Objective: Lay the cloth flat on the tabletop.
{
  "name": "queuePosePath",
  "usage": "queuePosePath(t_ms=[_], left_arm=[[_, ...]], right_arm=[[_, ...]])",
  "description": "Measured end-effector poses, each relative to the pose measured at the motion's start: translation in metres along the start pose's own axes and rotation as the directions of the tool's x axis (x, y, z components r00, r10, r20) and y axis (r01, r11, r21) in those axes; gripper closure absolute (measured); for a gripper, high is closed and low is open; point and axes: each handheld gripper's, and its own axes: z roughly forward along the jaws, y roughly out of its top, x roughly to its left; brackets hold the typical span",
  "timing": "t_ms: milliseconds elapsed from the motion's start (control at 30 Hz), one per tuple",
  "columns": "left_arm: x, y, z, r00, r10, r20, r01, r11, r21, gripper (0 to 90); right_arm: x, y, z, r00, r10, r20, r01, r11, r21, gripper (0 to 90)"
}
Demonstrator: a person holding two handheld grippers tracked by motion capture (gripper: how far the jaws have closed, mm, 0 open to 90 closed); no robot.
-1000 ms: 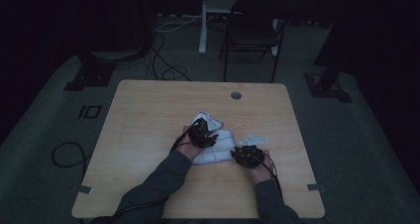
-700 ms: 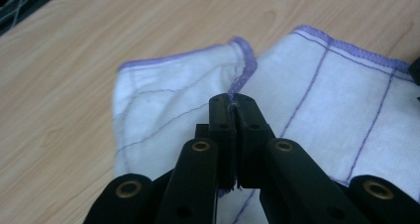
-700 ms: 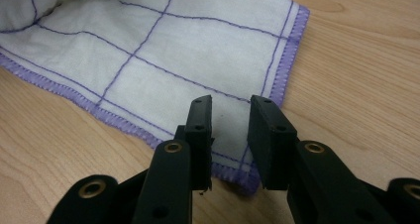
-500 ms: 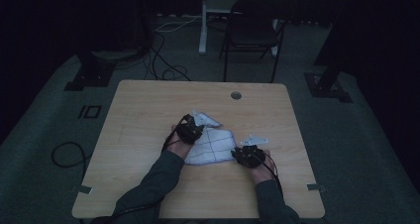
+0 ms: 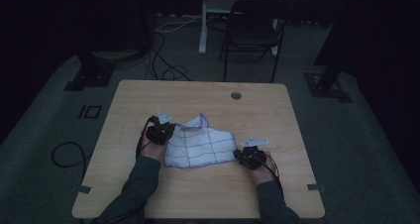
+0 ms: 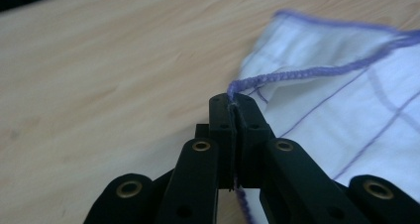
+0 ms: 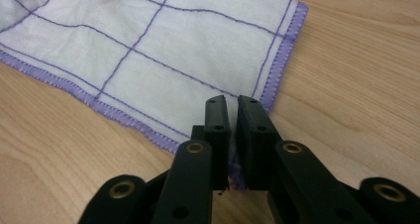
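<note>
A white cloth [image 5: 200,144] with a purple grid and purple hem lies spread on the wooden table [image 5: 198,95]. My left gripper [image 5: 172,131] is at the cloth's left edge. In the left gripper view its jaws [image 6: 233,102] are shut on the hem of the cloth [image 6: 346,100], which rises a little off the wood. My right gripper [image 5: 237,155] is at the cloth's right near corner. Its jaws [image 7: 233,107] have just been closing. A narrow slit remains between them, with the corner of the cloth [image 7: 148,35] lying in it.
A round cable hole [image 5: 236,95] sits near the table's far edge. Behind the table stand a dark chair [image 5: 252,30] and a white post [image 5: 203,21], with cables [image 5: 163,65] on the floor. Bare wood surrounds the cloth.
My left gripper has moved left across the table and shut on the cloth's edge, drawing the bunched cloth out flat. The right hand has stayed in place.
</note>
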Motion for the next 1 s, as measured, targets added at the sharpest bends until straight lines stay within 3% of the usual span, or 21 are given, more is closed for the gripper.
queuePosePath(t_ms=[100,333,533,767,1000], left_arm=[[0.005,-0.007,0.001,0.9999,-0.015,-0.005,0.015,0.9998,0.012,88.2],[0.024,-0.032,0.007,0.9952,-0.097,0.012,0.096,0.9938,0.056,87.6],[0.033,-0.044,0.013,0.992,-0.126,0.014,0.124,0.9877,0.096,81.7],[0.039,-0.049,0.007,0.9884,-0.151,0.016,0.149,0.9851,0.085,76.6],[0.033,-0.046,-0.017,0.9875,-0.156,0.022,0.156,0.9875,0.025,72.6]], right_arm=[[0.001,0.0,-0.001,1.0,-0.003,0.002,0.003,1.0,0.002,85.6],[0.006,-0.002,-0.005,1.0,-0.008,-0.004,0.008,1.0,0.025,87.0],[0.006,-0.002,-0.006,1.0,0.0,-0.005,0.0,0.999,0.032,87.3],[0.006,-0.002,-0.006,0.9998,-0.012,-0.018,0.012,0.999,0.035,87.2],[0.006,0.002,-0.008,0.9997,-0.024,-0.006,0.024,1.0,-0.001,85.6]])
